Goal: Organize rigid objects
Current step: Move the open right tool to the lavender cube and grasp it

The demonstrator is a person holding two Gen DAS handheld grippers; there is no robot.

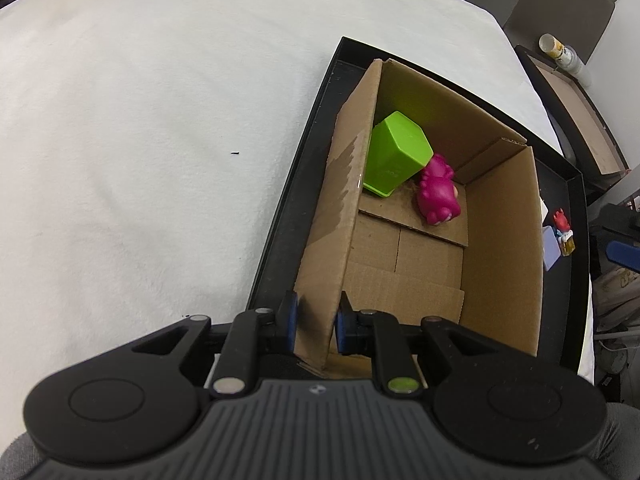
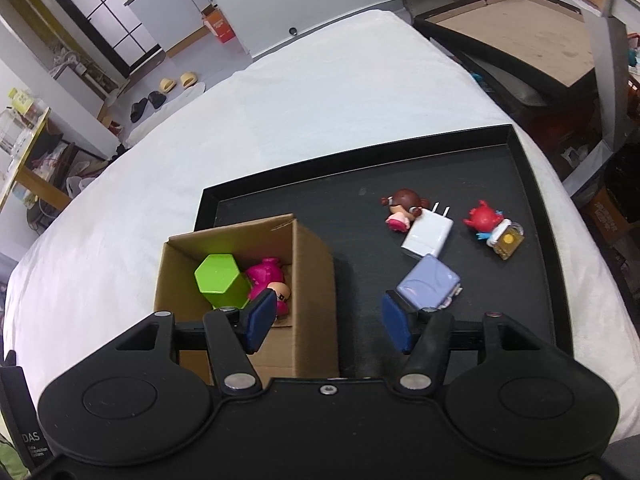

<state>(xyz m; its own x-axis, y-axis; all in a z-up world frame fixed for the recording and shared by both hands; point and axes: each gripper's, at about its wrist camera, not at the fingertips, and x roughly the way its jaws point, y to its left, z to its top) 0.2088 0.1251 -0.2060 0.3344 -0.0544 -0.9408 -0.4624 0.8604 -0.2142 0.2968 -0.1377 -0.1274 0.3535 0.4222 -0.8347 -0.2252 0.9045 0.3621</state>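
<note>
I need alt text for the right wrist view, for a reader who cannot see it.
The right gripper, jaws open and empty, hangs over a black tray on a white cloth. At left, a cardboard box holds a green cup and pink toy; at right lie a white charger, lilac block and two figurines.

White cloth-covered surface (image 2: 320, 92), prob. a bed or table, carries a black tray (image 2: 528, 184) near its edge. Tray sits flat, directly on the cloth. Small dark speck (image 1: 235, 153) lies on the cloth left of tray.
</note>
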